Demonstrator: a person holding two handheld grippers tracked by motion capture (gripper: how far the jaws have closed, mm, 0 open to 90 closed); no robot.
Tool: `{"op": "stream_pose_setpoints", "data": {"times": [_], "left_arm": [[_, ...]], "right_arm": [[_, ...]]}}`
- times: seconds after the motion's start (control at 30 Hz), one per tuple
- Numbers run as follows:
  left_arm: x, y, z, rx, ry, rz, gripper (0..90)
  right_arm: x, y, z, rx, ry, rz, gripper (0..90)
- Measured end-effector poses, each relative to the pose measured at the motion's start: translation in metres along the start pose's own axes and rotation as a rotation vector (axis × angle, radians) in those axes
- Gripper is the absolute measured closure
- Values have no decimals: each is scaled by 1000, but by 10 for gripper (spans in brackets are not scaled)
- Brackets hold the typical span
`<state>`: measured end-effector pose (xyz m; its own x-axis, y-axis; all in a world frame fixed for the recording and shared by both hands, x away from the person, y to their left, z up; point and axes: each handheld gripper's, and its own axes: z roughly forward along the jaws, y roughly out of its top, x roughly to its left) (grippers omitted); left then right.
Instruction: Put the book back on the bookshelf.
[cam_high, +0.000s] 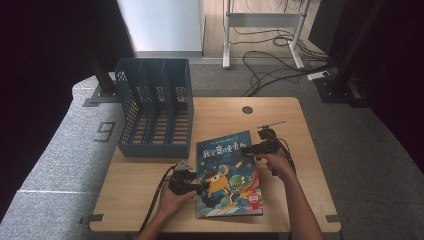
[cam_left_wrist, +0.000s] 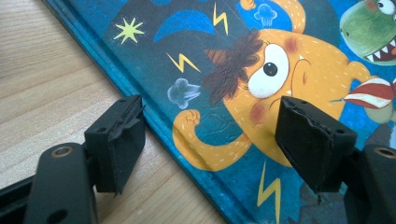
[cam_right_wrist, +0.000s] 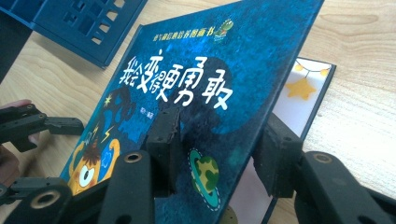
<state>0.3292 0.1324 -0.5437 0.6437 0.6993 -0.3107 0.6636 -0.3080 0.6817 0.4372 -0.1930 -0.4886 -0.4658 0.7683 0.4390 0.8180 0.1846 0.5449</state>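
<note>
Here I have a hardcover picture book (cam_high: 227, 172) lying on the pale, wood-grained table (cam_high: 300, 130), just beside a dark blue plastic file rack (cam_high: 155, 112) with lattice walls and three slots. The book is a flat rectangle with a glossy blue cover, white characters across the top and a printed orange cartoon creature lower down. Its long axis runs away from me across the table, tilted slightly, with the title end pointing toward the far edge and the spine along its left side.

My left hand-held gripper (cam_left_wrist: 210, 140) sits at the spine edge with its matte black, worn rubber pads standing wide: one pad over bare table, the other over the cover, neither pressing on anything.

My right hand-held gripper (cam_right_wrist: 219, 154) is at the book's right edge. Its jaws stand half open astride the stiff front cover, which is lifted off a white inner page (cam_right_wrist: 303, 93) printed with a yellow star. I cannot tell whether the pads actually press the board.
</note>
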Motion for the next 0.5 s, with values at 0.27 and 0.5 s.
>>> {"op": "stream_pose_setpoints", "data": {"times": [0.27,0.5], "left_arm": [[1,0,0,-3,-6,-5,240],[1,0,-1,-8,-12,-9,240]], "right_arm": [[0,2,2,-3,28,14,541],[0,4,0,-20,64,46,589]]}}
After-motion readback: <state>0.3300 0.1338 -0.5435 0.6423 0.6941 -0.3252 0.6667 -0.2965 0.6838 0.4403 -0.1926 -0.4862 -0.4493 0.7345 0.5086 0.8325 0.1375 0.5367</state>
